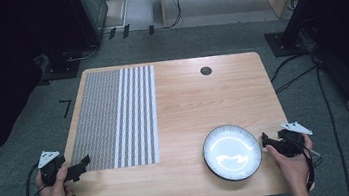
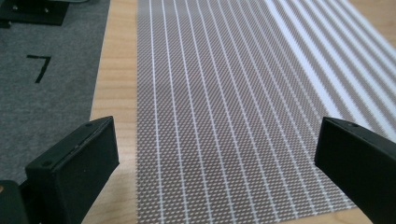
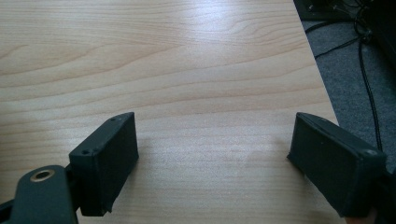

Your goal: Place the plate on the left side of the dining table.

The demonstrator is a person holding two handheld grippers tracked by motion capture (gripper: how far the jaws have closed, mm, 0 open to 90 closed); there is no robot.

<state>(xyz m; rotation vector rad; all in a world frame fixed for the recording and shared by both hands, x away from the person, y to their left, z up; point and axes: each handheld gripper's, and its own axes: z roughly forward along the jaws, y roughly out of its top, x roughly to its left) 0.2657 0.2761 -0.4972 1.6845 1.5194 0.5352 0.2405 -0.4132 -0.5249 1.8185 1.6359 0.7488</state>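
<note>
A woven placemat (image 1: 117, 117) with grey and white stripes covers the left half of the wooden table (image 1: 197, 95). A white plate with a dark rim (image 1: 232, 152) sits near the front right. My left gripper (image 1: 81, 166) is held at the table's front left edge, pointing at the mat's near corner. Its jaws stand wide open over the placemat (image 2: 224, 93), with nothing between them (image 2: 212, 135). My right gripper (image 1: 267, 142) hovers just right of the plate. In its own view the jaws are open (image 3: 212, 126) over bare wood (image 3: 187, 70).
A small black round grommet (image 1: 206, 71) is set in the table near the back edge. Grey carpet (image 1: 27, 146) surrounds the table, with cables (image 1: 322, 85) on the floor at the right and a black tape mark (image 2: 39, 67) at the left.
</note>
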